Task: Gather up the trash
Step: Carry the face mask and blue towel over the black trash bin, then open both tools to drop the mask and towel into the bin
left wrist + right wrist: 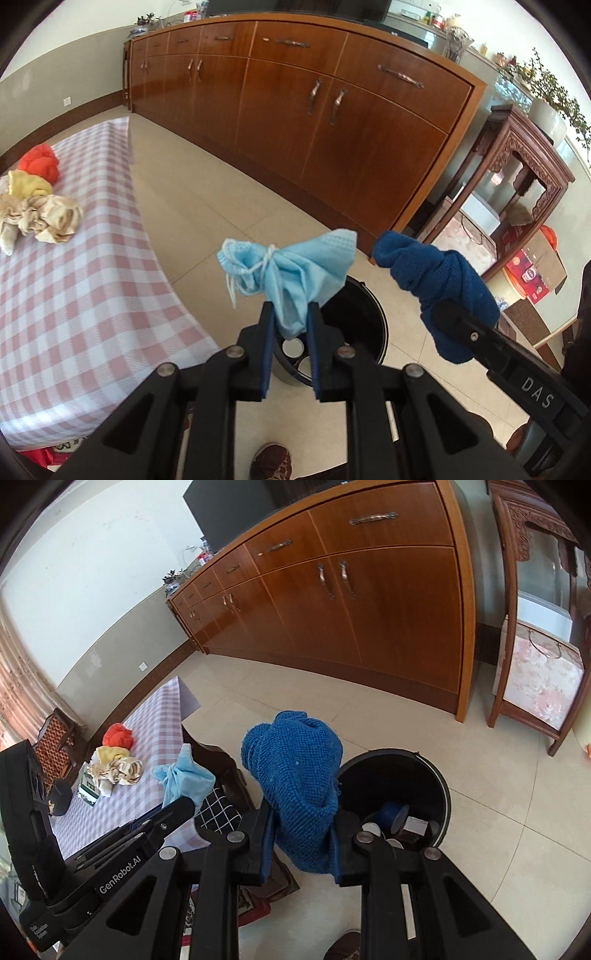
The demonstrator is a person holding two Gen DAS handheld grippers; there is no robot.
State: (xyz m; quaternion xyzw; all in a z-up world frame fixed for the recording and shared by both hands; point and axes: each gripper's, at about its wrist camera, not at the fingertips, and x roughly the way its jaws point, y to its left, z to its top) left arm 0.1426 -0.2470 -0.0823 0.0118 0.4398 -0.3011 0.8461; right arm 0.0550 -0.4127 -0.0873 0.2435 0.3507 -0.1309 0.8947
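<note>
Now | left gripper (290,314) pinching face mask (291,273) | right gripper (303,834) clamping blue cloth (295,771) | bin (436,782) below

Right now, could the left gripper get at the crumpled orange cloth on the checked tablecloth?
Probably not: the left gripper is shut on a light-blue face mask, so it has no free jaws for the orange cloth.

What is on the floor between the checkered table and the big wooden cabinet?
Nothing: between the checkered table and the wooden cabinet, only bare floor tiles show in the left wrist view.
</note>
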